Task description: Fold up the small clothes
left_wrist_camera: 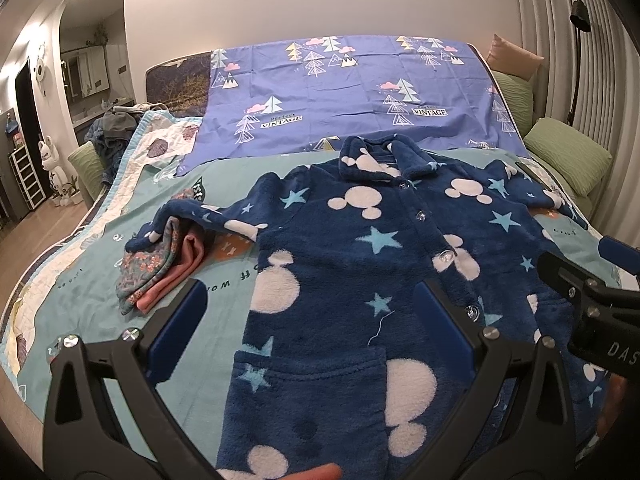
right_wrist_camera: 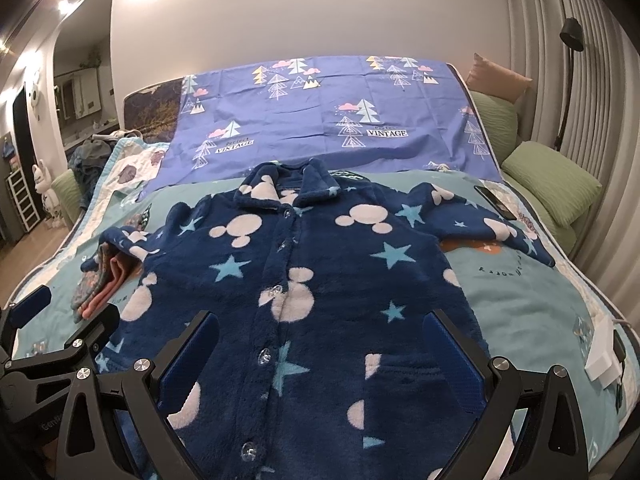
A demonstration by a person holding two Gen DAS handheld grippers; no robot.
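Here's the pyjama top [left_wrist_camera: 360, 264], navy fleece with stars and white mouse heads, spread flat and face up on the bed [left_wrist_camera: 80, 292], buttoned down the front, collar at the far end. The left hand-held gripper [left_wrist_camera: 312, 332] hovers over its lower half, jaws wide apart, blue pads [left_wrist_camera: 180, 328] showing, nothing between them; the top's pocket lies just below and between its fingers. The right hand-held gripper [right_wrist_camera: 320, 360] is spread wide too, empty, straddling the button line, with the hem nearest it. Each gripper peeks into the other's view, close alongside. Off to the left of the left gripper, one sleeve [left_wrist_camera: 188, 220] drapes over a small folded pile [left_wrist_camera: 160, 272], floral cloth on pink. To the right of the right gripper, the other sleeve [right_wrist_camera: 480, 224] stretches out flat toward a dark phone [right_wrist_camera: 494, 202] near the bed's edge. Beyond both grippers, past the collar, lies a purple sheet [right_wrist_camera: 320, 120] with tree prints. A white box [right_wrist_camera: 600, 356] sits at the bed's edge, right of the right gripper.
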